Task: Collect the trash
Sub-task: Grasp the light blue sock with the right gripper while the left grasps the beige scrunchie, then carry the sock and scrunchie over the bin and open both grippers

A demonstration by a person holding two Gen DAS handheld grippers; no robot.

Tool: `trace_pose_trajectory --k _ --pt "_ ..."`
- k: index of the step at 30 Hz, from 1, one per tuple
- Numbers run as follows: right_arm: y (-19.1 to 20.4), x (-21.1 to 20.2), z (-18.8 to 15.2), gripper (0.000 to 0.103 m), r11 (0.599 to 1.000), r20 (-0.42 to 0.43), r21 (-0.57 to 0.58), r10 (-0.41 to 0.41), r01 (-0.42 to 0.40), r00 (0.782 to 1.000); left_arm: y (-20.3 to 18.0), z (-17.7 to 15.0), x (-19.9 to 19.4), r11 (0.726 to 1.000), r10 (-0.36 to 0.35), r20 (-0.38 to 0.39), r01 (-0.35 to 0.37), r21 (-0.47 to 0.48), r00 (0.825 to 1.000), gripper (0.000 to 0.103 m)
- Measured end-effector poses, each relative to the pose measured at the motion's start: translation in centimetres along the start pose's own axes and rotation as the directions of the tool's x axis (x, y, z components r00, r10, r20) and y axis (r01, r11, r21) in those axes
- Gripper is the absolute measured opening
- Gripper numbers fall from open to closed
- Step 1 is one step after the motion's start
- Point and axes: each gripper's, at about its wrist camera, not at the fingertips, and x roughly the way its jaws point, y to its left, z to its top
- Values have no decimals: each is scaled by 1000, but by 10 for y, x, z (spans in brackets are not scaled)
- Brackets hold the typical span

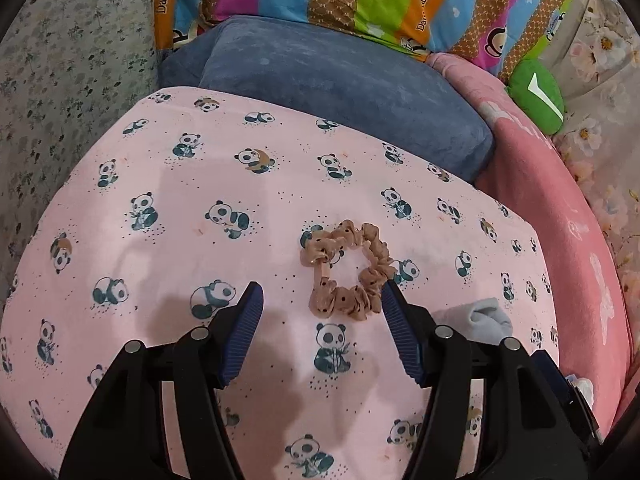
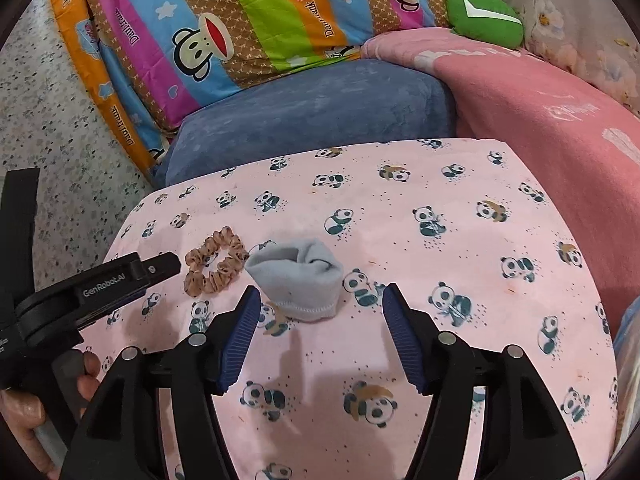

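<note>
A tan dotted scrunchie [image 1: 347, 270] lies on the pink panda sheet [image 1: 160, 184], just beyond my left gripper [image 1: 322, 294], which is open and empty with its right fingertip beside the scrunchie. A rolled grey sock [image 1: 480, 318] lies to the scrunchie's right. In the right wrist view the sock [image 2: 298, 278] sits just ahead of my open, empty right gripper [image 2: 320, 296], closer to its left finger. The scrunchie [image 2: 214, 266] lies left of the sock, and the left gripper's body [image 2: 100, 292] reaches in from the left.
A blue pillow [image 1: 340, 88] lies behind the sheet, with a striped monkey-print quilt [image 2: 248, 24] behind it. A pink blanket [image 2: 540, 112] lies to the right and a green cushion [image 2: 484, 18] at the far right. Patterned wall covering [image 1: 60, 80] is on the left.
</note>
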Motion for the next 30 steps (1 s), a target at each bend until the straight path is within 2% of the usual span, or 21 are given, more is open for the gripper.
trace_pose_trajectory --k 5,9,10,11,13,14,17,22,30 --pt "6 27 5 62 1000 -20 -13 7 -7 1000 1 3 26 1000 -7 -31 6 -15 1000 56" --pt "5 39 6 58 1000 -21 -2 22 -22 1000 -1 1 38 1000 -23 -51 23 4 998 28" --pt "5 41 5 49 999 -19 2 32 -32 999 -1 1 39 1000 -24 -51 24 9 998 20" --pt "6 42 5 42 999 -22 3 42 -42 999 -2 0 39 1000 -24 -51 25 15 998 18" --pt "8 40 4 34 999 -14 -5 41 -41 999 -5 -1 38 999 -28 -48 29 26 998 9" --pt "10 38 3 29 999 -12 -12 40 -40 999 -7 -2 37 999 -28 -47 29 33 999 9" --pt "12 29 1 27 999 -7 -28 41 -41 999 -14 -6 27 998 -29 -32 31 56 999 7" --pt "3 0 -4 26 999 20 -11 41 -41 999 -31 -16 0 995 -53 -9 53 84 999 7" --pt "-38 -72 -19 26 998 81 63 -3 -3 997 -77 -45 -52 983 -108 10 105 148 994 7"
